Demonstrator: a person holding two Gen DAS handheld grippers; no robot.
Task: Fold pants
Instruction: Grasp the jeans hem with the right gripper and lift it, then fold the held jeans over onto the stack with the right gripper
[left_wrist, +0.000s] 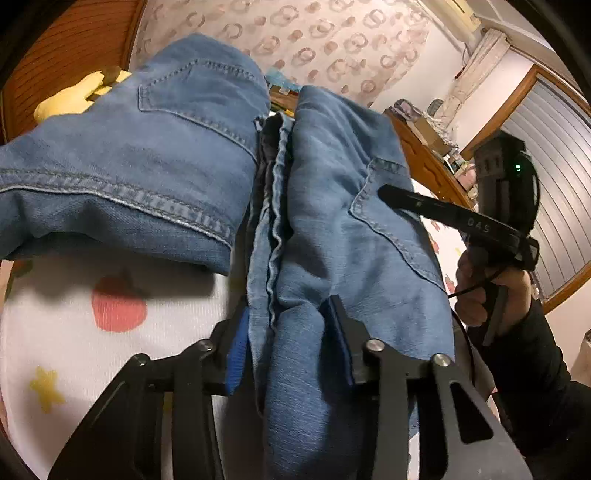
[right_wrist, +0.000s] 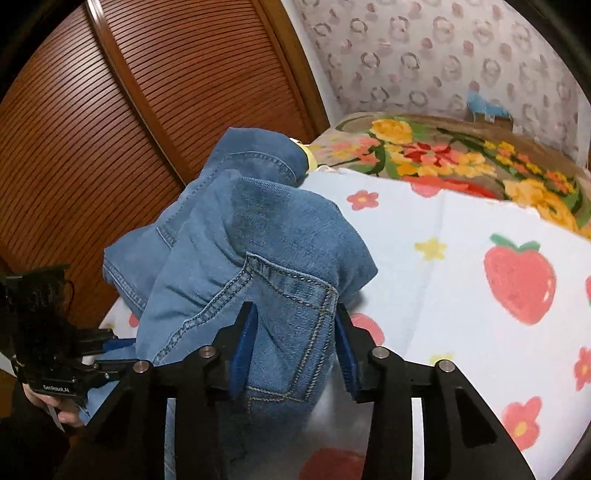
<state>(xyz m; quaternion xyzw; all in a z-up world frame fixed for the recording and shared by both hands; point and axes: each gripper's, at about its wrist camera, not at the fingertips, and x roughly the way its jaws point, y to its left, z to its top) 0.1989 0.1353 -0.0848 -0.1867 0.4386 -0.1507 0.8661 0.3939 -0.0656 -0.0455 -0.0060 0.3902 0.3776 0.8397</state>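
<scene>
Blue jeans hang bunched over a white strawberry-print sheet, seat side out with both back pockets showing. My left gripper is shut on a thick fold of denim along the centre seam, its blue pads pressing both sides. In the right wrist view, the jeans fill my right gripper, which is shut on the cloth at a back pocket. One right finger lies across that pocket, and a hand holds the handle. The left gripper shows at the denim's left edge.
The sheet spreads to the right, with a floral blanket behind it. A louvred wooden door stands close on the left. A yellow soft thing lies behind the jeans. A wooden cabinet with clutter stands by the window.
</scene>
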